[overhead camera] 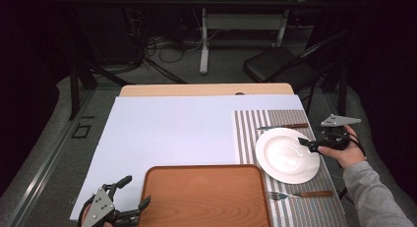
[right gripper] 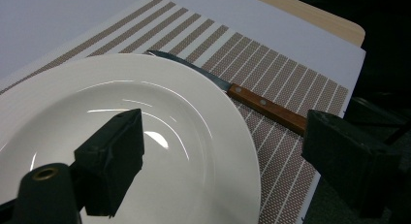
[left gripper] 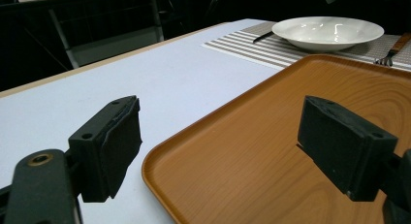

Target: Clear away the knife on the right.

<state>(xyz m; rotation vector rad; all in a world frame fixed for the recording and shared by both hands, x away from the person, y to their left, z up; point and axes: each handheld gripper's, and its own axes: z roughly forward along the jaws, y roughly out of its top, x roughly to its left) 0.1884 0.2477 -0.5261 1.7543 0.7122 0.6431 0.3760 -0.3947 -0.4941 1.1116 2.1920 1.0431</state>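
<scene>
Two grippers in play, both jaws apart, nothing gripped. Right gripper point(overhead camera: 309, 142) sits at the right rim of the white plate point(overhead camera: 285, 156), one jaw over the plate's well, the other outside the rim above the striped placemat point(overhead camera: 251, 133). Left gripper point(overhead camera: 133, 200) hovers at the near left corner of the wooden tray point(overhead camera: 204, 195), one jaw over the tray, one over the white table surface point(overhead camera: 167, 133).

Plate lies on the placemat, right of the tray, between the knife point(overhead camera: 282, 126) on the far side and the fork point(overhead camera: 300, 193) on the near side. Knife blade tip runs just under the plate's far rim.

Handling guess: glazed ceramic, so stiff, fairly heavy for a rim pinch, slick, and it'll chip or break if dropped. Best hold looks like the rim on the right side, pads across the lip, one above and one below. Expect it to droop from a one-sided grip; keep it low and level.
</scene>
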